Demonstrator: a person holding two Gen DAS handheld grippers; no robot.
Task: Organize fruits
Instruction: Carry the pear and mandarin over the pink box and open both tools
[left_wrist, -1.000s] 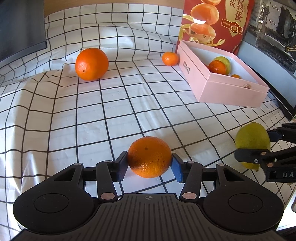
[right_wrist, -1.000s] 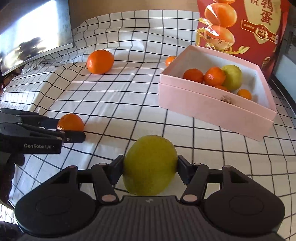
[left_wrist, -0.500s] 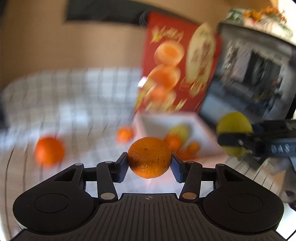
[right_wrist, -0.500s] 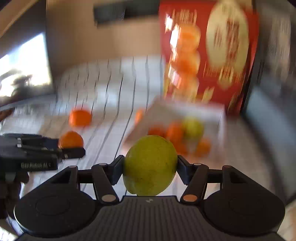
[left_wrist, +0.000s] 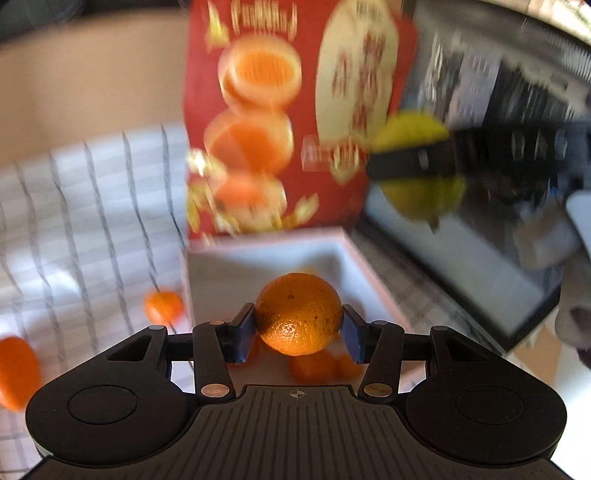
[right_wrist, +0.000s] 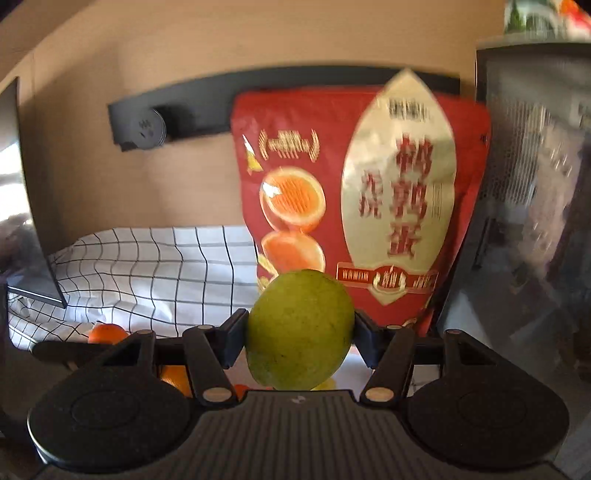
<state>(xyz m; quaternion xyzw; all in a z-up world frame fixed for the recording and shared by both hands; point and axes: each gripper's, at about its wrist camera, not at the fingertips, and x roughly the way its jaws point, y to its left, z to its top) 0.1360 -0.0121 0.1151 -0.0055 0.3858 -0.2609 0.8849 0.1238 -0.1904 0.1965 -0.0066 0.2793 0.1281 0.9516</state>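
White black-gridded cloth (right_wrist: 155, 266) is spread over the surface, rumpled toward a tan wall (right_wrist: 147, 48) where a dark strip (right_wrist: 192, 99) is mounted. Behind a pale pink box (left_wrist: 207, 266) on the cloth, a red snack bag (right_wrist: 362, 192) is stood upright. An orange (left_wrist: 298, 314) is clamped by the left gripper (left_wrist: 298, 334) above the box's open inside. A green-yellow citrus fruit (right_wrist: 300, 329) is clenched by the right gripper (right_wrist: 300, 341), raised before the bag. Two loose oranges (left_wrist: 163, 305) are seen on the cloth left of the box, blurred.
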